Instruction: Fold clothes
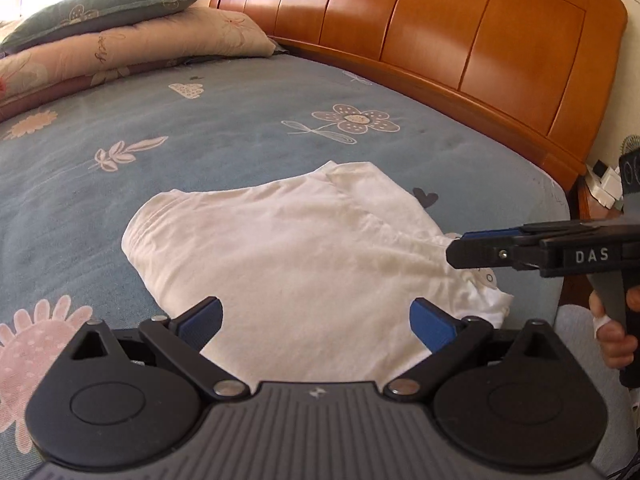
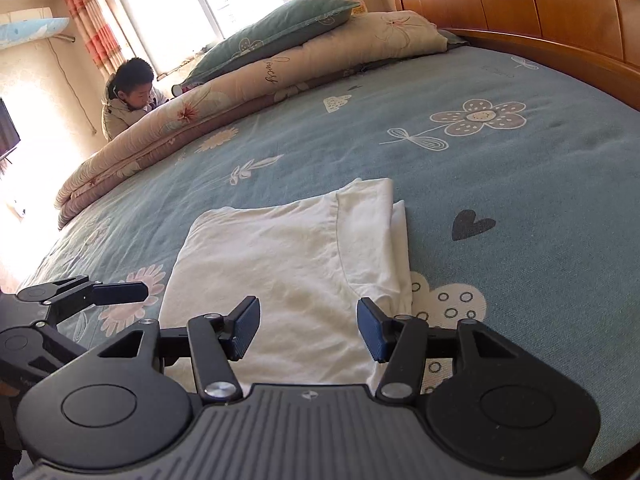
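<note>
Shirt (image 2: 288, 264) lies folded on bedsheet (image 2: 520, 208), near edge; left gripper (image 1: 316, 320) and right gripper (image 2: 306, 326) both spread above it, holding nothing. Judgement: pinch both near corners together, lift evenly, fold away

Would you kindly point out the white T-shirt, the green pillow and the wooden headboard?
white T-shirt (image 2: 280, 264): right wrist view, middle of the folded top layer.
green pillow (image 1: 104, 8): left wrist view, centre of its upper face.
wooden headboard (image 1: 440, 28): left wrist view, a middle panel.
</note>
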